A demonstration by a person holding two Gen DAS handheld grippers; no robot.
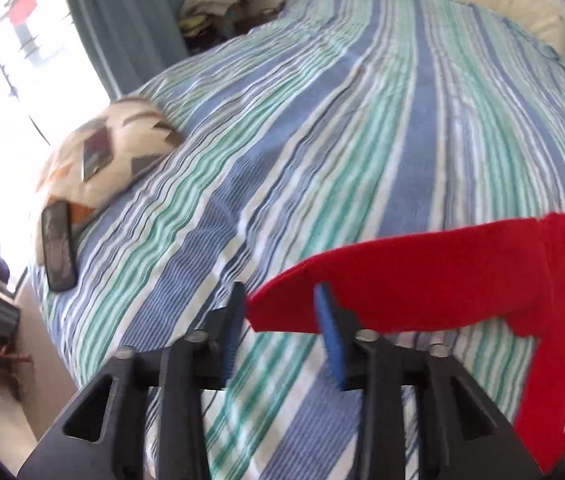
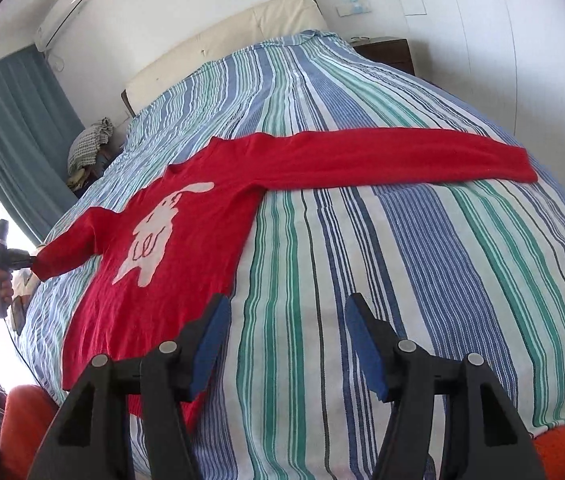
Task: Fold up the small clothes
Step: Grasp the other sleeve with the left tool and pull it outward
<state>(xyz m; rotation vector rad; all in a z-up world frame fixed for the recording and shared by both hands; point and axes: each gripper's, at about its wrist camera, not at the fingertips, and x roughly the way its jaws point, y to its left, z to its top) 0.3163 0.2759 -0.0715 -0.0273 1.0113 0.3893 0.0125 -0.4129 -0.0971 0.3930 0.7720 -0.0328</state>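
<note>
A small red sweater (image 2: 186, 240) with a white rabbit design lies flat on the striped bed, both sleeves spread out sideways. In the left wrist view its left sleeve (image 1: 422, 276) reaches to my left gripper (image 1: 282, 312); the cuff end lies between the blue-padded jaws, which stand partly apart. In the right wrist view the left gripper (image 2: 22, 260) sits at that cuff. My right gripper (image 2: 286, 340) is open and empty above the bedspread, just right of the sweater's hem. The right sleeve (image 2: 402, 156) stretches flat toward the right.
The striped blue, green and white bedspread (image 2: 402, 280) covers the whole bed. A patterned pillow (image 1: 110, 152) and a dark phone (image 1: 58, 248) lie near the bed's window-side edge. A pile of clothes (image 2: 90, 140) sits by the curtain. A nightstand (image 2: 386, 52) stands at the head.
</note>
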